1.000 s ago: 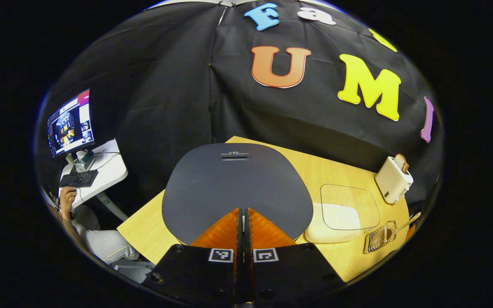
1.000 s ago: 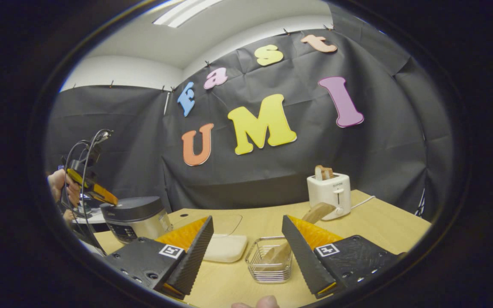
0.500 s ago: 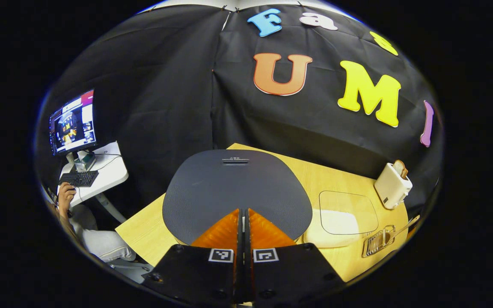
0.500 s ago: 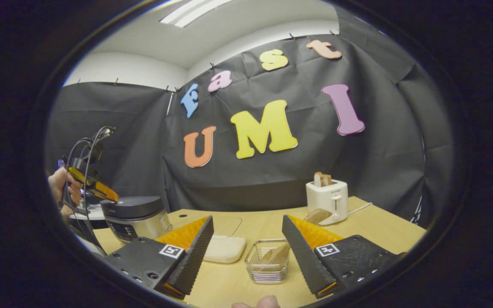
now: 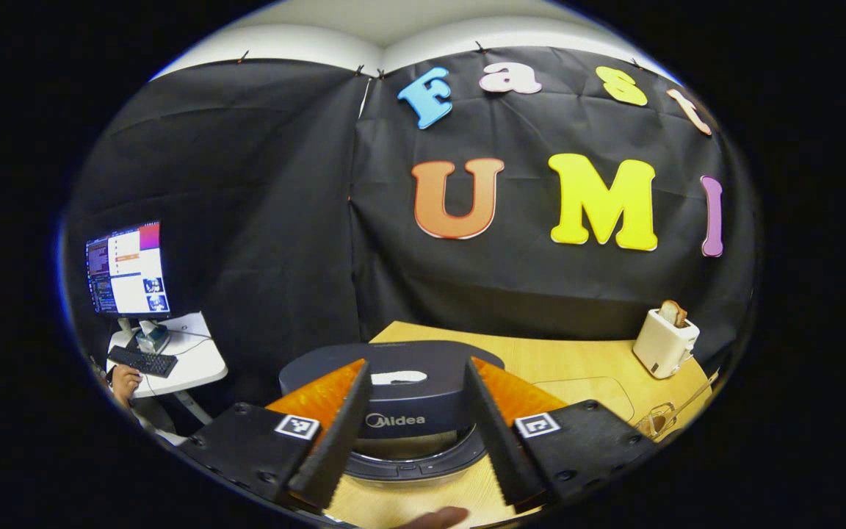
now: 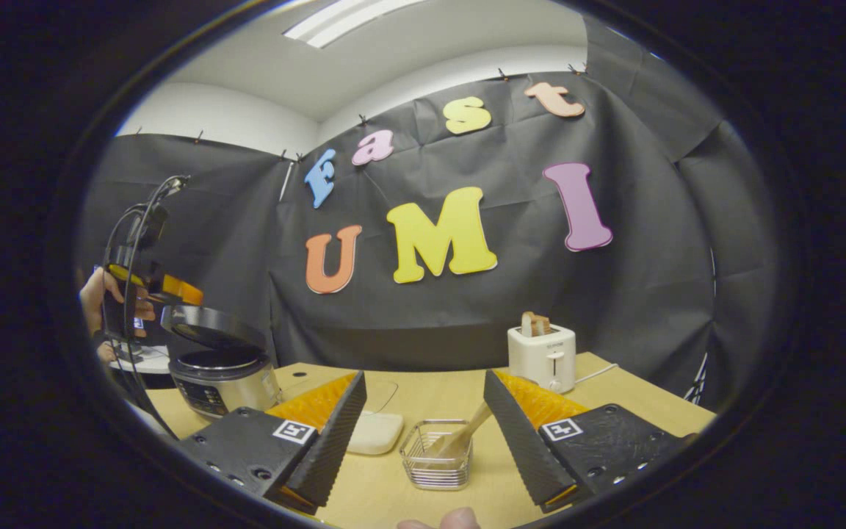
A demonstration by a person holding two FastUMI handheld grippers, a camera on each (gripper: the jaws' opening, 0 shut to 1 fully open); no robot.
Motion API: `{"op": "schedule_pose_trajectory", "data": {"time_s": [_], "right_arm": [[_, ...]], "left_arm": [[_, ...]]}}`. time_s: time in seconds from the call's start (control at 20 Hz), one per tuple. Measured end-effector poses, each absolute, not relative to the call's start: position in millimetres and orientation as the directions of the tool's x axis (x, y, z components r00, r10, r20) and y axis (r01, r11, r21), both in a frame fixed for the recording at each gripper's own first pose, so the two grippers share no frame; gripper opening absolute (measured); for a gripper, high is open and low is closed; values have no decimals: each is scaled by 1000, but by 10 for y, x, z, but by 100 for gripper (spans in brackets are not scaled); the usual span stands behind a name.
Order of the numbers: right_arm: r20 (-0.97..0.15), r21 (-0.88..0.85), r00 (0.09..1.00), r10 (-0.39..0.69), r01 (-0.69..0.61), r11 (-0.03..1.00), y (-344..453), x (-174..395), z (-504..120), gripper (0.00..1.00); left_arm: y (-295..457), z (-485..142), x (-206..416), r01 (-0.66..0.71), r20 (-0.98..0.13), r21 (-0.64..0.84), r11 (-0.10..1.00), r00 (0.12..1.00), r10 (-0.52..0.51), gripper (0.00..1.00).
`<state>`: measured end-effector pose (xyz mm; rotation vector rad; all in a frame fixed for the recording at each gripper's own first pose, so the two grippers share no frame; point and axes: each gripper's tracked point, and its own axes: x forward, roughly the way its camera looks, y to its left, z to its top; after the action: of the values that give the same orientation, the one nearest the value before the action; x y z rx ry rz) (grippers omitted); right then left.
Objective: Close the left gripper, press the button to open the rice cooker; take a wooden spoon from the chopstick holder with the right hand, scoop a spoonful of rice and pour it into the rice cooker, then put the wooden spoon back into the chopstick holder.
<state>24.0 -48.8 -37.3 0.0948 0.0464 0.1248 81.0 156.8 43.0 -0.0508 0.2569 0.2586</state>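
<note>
Wooden spoon point(image 6: 460, 438) in chopstick holder point(image 6: 436, 464), between open right tongs point(image 6: 423, 430).

Bystanders around the wooden counter point(image 6: 636, 400).
A white toaster point(image 6: 541, 358) with a slice of bread point(image 6: 535, 322) in its slot stands at the counter's far right, its cord point(image 6: 597, 371) trailing beside it. Off to the left, a monitor point(image 5: 128, 270) and keyboard point(image 5: 143, 361) sit on a small white side table point(image 5: 195, 367).
</note>
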Motion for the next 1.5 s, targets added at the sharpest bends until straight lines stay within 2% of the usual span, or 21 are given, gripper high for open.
{"op": "schedule_pose_trajectory", "data": {"time_s": [0.05,0.1,0.15,0.2,0.4,0.7,0.75,0.8,0.85,0.9,1.05,1.1,1.15,1.2,1.4,1.5], "right_arm": [[-34,85,991,126,-123,989,-479,227,-358,91],[-32,76,992,125,-122,990,-469,216,-342,95],[-29,69,992,124,-121,990,-469,210,-333,91],[-28,64,992,120,-118,991,-474,203,-312,95],[-12,46,994,111,-110,993,-490,154,-244,96],[-56,15,995,87,-87,996,-647,74,-376,95],[-61,9,995,75,-75,997,-689,44,-418,92],[-76,13,995,69,-68,998,-721,28,-476,96],[-96,19,993,64,-62,998,-742,21,-546,91],[-116,22,992,55,-53,998,-786,15,-606,91],[-160,29,987,31,-27,999,-862,50,-725,91],[-175,29,984,28,-23,999,-867,77,-766,96],[-190,30,982,23,-18,999,-862,108,-826,92],[-203,34,979,24,-18,999,-846,141,-870,96],[-252,63,967,32,-16,998,-743,321,-1043,96],[-270,69,962,27,-8,998,-722,418,-1112,92]], "left_arm": [[1591,513,788,-275,-225,-1,962,937,267,100],[1602,578,765,-280,-199,8,960,940,276,100],[1545,612,746,-274,-178,2,962,946,270,100],[1501,643,722,-267,-162,-5,964,951,262,100],[1332,649,540,-240,-98,-23,971,967,236,100],[848,330,225,-158,-88,-67,985,984,152,100],[756,296,208,-139,-81,-72,988,988,134,100],[692,258,189,-129,-71,-73,989,990,124,100],[668,233,169,-126,-61,-68,990,991,122,95],[651,210,157,-129,-53,-59,990,991,126,100],[576,186,137,-121,-29,-20,992,992,120,100],[555,189,132,-116,-20,-3,993,993,116,100],[521,202,109,-106,-8,16,994,994,106,100],[495,213,90,-97,4,33,995,995,97,100],[478,189,21,-99,32,85,991,995,97,100],[440,112,11,-89,23,72,993,996,88,99]]}}
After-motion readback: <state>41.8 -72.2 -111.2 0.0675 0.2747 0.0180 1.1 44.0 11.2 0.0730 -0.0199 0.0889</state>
